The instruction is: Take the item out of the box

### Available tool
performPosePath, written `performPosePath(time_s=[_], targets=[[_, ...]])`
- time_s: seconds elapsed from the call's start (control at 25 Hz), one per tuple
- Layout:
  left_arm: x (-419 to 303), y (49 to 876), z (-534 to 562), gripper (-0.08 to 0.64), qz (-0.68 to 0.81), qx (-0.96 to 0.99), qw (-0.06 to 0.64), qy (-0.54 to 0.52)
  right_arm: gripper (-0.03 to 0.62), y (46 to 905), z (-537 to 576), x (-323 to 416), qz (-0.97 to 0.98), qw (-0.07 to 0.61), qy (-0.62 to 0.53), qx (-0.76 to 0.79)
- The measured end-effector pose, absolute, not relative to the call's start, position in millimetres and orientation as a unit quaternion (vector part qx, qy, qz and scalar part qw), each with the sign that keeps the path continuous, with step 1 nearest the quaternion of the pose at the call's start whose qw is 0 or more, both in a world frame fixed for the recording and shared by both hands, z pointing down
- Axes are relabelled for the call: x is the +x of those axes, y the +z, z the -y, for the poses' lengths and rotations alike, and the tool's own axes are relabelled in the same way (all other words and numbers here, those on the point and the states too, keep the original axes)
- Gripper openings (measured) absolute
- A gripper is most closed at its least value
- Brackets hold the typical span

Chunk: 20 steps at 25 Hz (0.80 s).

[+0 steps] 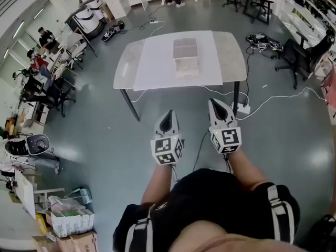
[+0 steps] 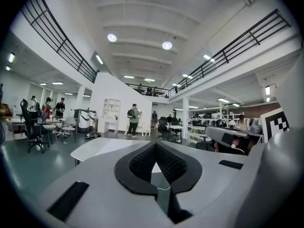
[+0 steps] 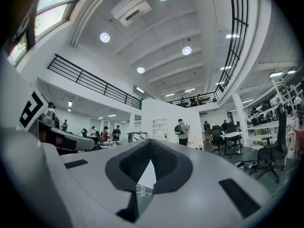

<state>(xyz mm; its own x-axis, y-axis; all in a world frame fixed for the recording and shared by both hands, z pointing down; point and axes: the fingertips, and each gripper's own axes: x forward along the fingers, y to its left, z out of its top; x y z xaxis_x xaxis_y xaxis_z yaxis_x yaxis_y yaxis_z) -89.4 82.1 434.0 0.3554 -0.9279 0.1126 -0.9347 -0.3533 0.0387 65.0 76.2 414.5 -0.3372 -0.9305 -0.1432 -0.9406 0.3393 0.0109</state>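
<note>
A pale box (image 1: 186, 58) with a grey top half stands in the middle of a white mat (image 1: 157, 62) on the grey table (image 1: 231, 51), far ahead of me. What lies inside it I cannot make out. Both grippers hang over the floor short of the table's near edge. My left gripper (image 1: 168, 113) is shut, its black pads (image 2: 142, 163) meeting at the tip with nothing between them. My right gripper (image 1: 215, 103) is shut and empty too, its tip (image 3: 151, 145) pointing toward the table. In the left gripper view the table (image 2: 95, 148) shows low and ahead.
Cables and a power strip (image 1: 242, 108) lie on the floor by the table's right legs. A black office chair (image 1: 302, 54) stands at the right. Desks, chairs and seated people (image 1: 39, 62) line the left side. Cardboard boxes (image 1: 71, 227) sit at the lower left.
</note>
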Motion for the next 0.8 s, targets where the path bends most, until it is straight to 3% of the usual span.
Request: performPosePath(time_s=[0.8], targets=[[-38,442,-62,0.011,0.575,0.817,0.042,0.025,0.012,416,-53,114,-0.825,0.057,0.06,-0.559]])
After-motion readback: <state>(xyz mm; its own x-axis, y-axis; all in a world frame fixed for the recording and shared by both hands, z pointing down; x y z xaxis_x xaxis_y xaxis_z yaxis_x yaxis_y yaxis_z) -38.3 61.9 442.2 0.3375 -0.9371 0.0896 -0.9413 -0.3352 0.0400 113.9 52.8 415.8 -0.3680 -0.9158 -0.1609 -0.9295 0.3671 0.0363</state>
